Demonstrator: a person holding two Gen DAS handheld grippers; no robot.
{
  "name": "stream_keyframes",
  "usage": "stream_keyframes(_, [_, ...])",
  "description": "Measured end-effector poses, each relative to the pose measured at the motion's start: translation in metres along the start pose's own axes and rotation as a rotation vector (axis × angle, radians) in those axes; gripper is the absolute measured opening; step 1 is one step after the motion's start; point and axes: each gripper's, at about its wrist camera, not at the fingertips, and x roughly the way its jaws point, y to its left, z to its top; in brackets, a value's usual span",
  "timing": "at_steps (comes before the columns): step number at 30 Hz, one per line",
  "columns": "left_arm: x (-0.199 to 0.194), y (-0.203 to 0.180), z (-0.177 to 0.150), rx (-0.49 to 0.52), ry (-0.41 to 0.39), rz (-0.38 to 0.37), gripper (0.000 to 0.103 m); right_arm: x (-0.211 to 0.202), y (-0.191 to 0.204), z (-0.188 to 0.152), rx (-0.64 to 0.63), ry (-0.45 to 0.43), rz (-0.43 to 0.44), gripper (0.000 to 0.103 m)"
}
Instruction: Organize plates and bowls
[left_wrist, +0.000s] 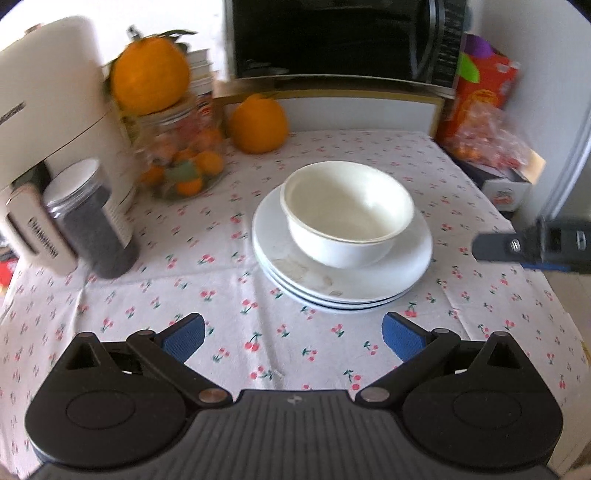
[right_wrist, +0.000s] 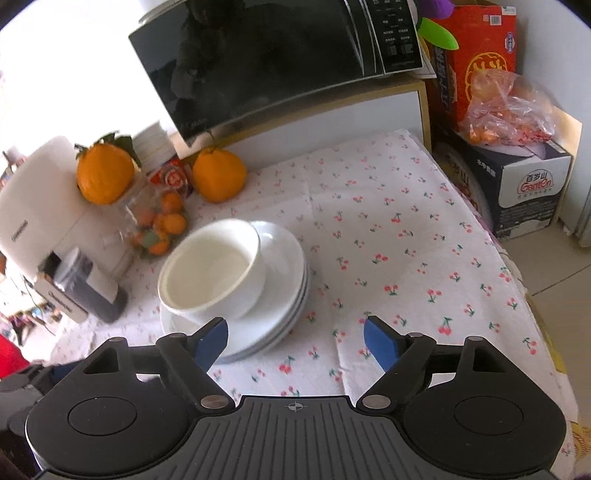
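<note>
Both grippers spread, nothing between the pads. My left gripper (left_wrist: 293, 338) hangs over bare cherry-print tablecloth (left_wrist: 207, 280), jaws wide, pointing down at a slant. My right gripper (right_wrist: 295, 341) is also open and empty; its left pad overlaps the near rim of the plates in the right wrist view, touching or just above, can't tell.

Outward from left: stack of plates (left_wrist: 369, 288) at 12 o'clock, near, apart from the fingertips. White bowls (left_wrist: 347, 214), seemingly two nested, sit on top of the stack, off-centre toward its far edge, upright or close to it. From the right gripper the same stack lies at 10 to 11 o'clock, bowls toward the stack's left side.

Dishes look already gathered into one pile, so I judge stacking done or nearly so. Round pieces, no long axis to line up. If the pile needs moving, left is squarer to it; right is nearer the rim.

Beyond at 12: microwave (left_wrist: 332, 37), oranges (left_wrist: 258, 123), jars at 10.
</note>
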Motion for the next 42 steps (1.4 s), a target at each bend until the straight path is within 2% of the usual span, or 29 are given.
stream_keyframes(5, [-0.001,0.005,-0.002,-0.078,0.02,0.043,0.103,0.005,0.011,-0.007,-0.058,0.039,-0.032,0.087])
stream_keyframes(12, [-0.004,0.005,-0.002,-0.084,0.02,0.089,0.103,0.015,0.025,-0.014,-0.125,0.076,-0.043,0.088])
stream_keyframes(16, [-0.004,0.005,-0.002,-0.082,0.023,0.093,0.103,0.018,0.03,-0.017,-0.147,0.091,-0.046,0.091])
stream_keyframes(42, [-0.003,0.004,-0.003,-0.071,0.028,0.095,0.103,0.02,0.028,-0.016,-0.125,0.108,-0.041,0.092])
